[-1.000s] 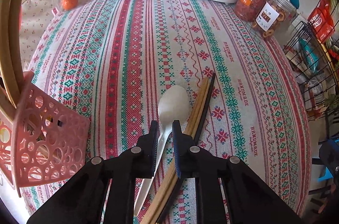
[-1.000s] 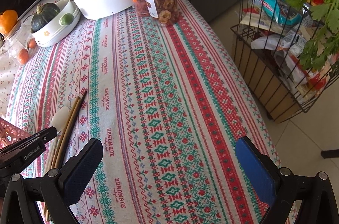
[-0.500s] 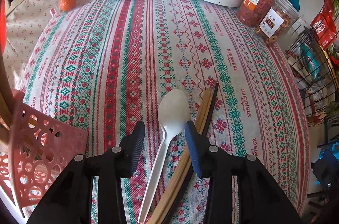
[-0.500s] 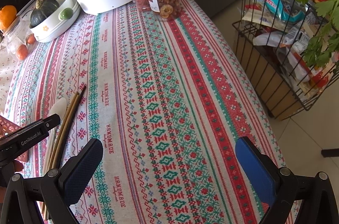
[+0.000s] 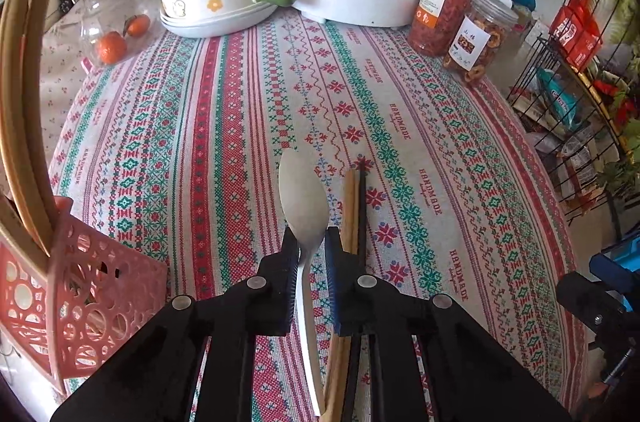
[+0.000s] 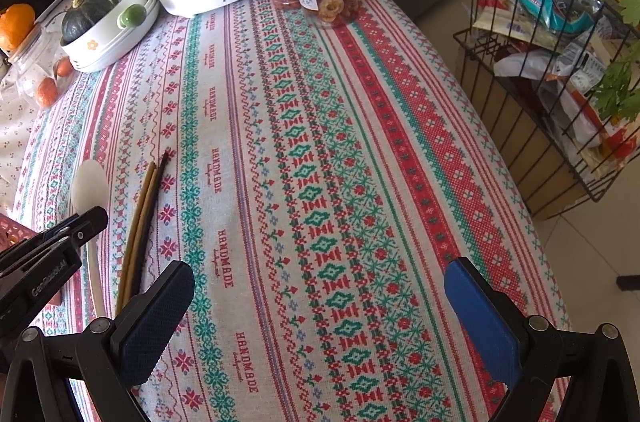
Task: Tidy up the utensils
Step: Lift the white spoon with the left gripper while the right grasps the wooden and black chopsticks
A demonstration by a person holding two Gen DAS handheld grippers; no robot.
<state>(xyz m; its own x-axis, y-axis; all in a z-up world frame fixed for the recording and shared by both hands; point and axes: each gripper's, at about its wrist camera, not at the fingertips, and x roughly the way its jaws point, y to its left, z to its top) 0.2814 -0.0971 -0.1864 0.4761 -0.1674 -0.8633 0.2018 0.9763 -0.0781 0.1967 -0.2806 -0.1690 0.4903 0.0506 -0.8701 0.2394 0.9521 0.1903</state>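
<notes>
On the striped tablecloth (image 5: pixel 224 126), my left gripper (image 5: pixel 312 250) sits narrowed around the white spoon's (image 5: pixel 303 198) neck, chopsticks (image 5: pixel 354 206) beside it unsorted, some utensils already in the pink holder (image 5: pixel 96 286), my right gripper (image 6: pixel 320 306) wide and empty.

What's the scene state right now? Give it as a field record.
left gripper: jaws narrowed around the spoon handle, contact unclear
right gripper: jaws wide open, empty, above the cloth
spoon: white, on the cloth, bowl pointing away from the left gripper
chopsticks: right of the spoon, flat, outside the jaws
basket: pink, left of the left gripper, holding wooden utensils
cloth: striped
</notes>
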